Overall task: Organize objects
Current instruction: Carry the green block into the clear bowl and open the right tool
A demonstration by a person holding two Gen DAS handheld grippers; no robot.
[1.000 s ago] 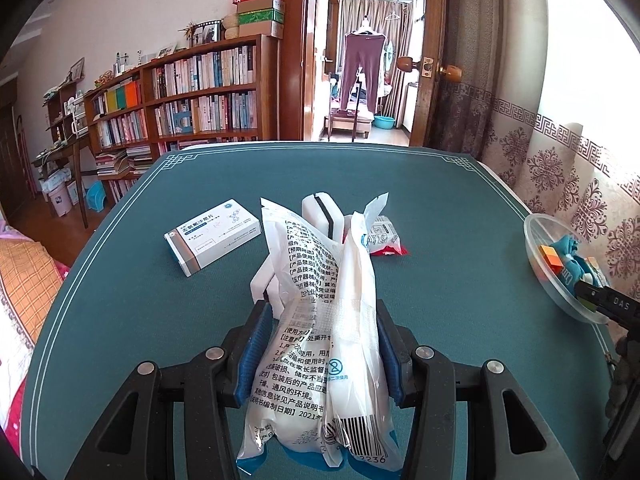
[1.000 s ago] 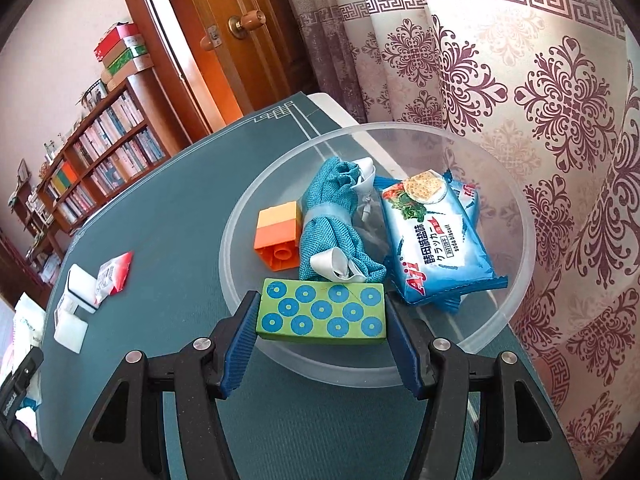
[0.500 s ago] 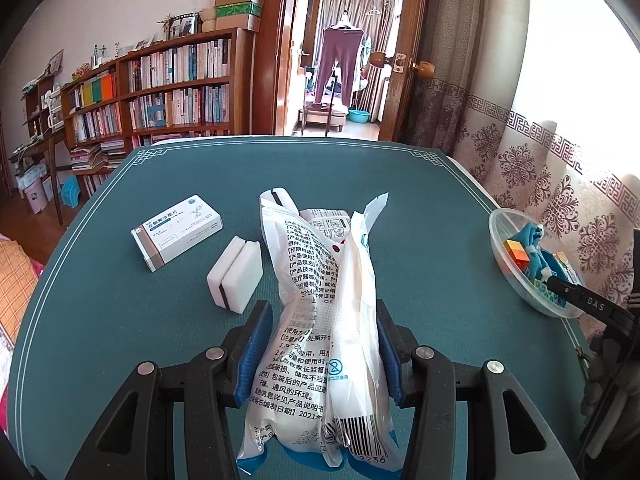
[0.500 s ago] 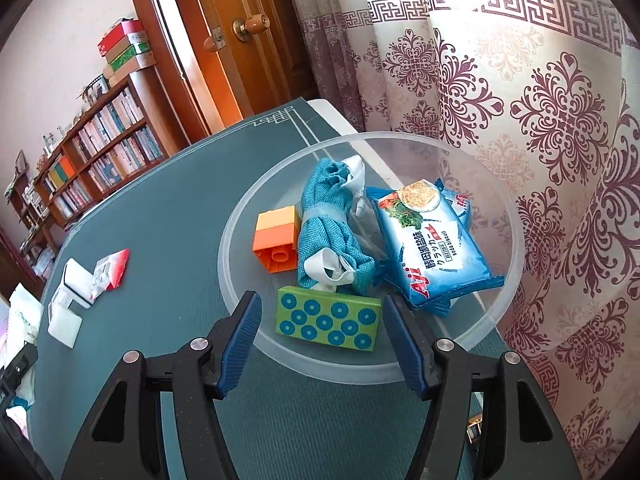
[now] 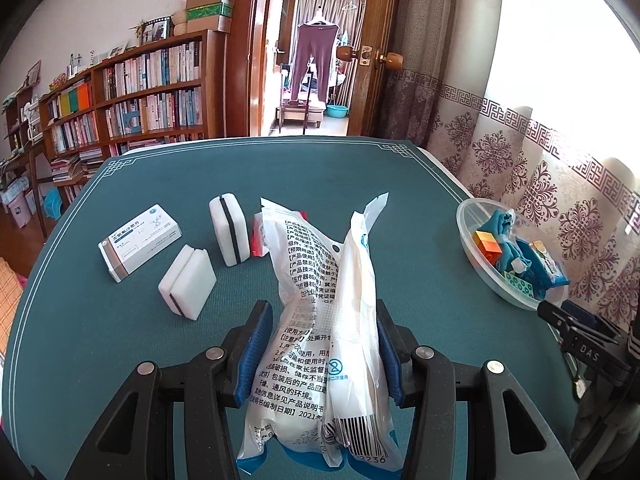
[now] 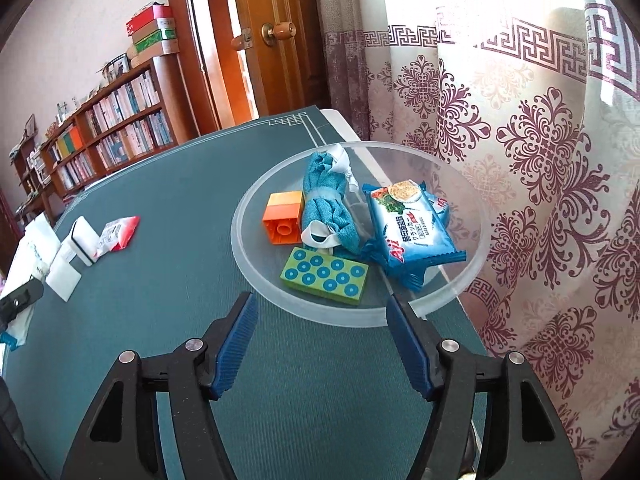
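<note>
The green dotted block (image 6: pixel 325 275), gripped a second ago over the bowl rim by the right tool (image 6: pixel 320 344), is now released and is seen lying inside the clear bowl (image 6: pixel 256 276), near its front wall. The right tool is drawn back from the rim, its jaws spread wide with nothing between them. One more item is judged sorted; the right tool is free for the next pick.

The left tool (image 5: pixel 320 354) is clamped on a white printed packet (image 5: pixel 320 320), held upright above the table (image 5: pixel 120 340). Compared with the earlier view, more of the table is exposed beyond the packet, and the bowl now sits closer in the right of the left view. The packet is judged the next item bound for the bowl.

Bowl contents, at the table's right edge by the curtain:
- green dotted block, front
- orange block (image 6: pixel 283 218), left side
- rolled teal cloth (image 6: pixel 326 204), middle, touching the orange block
- blue cracker pack (image 6: pixel 412 228), right side

Left loose on the table: a white medicine box (image 5: pixel 140 242), two white sponges (image 5: pixel 187 282) (image 5: pixel 229 230), one flat and one standing on edge, and a small red-and-white sachet (image 6: pixel 116 233) just beside the standing sponge.
</note>
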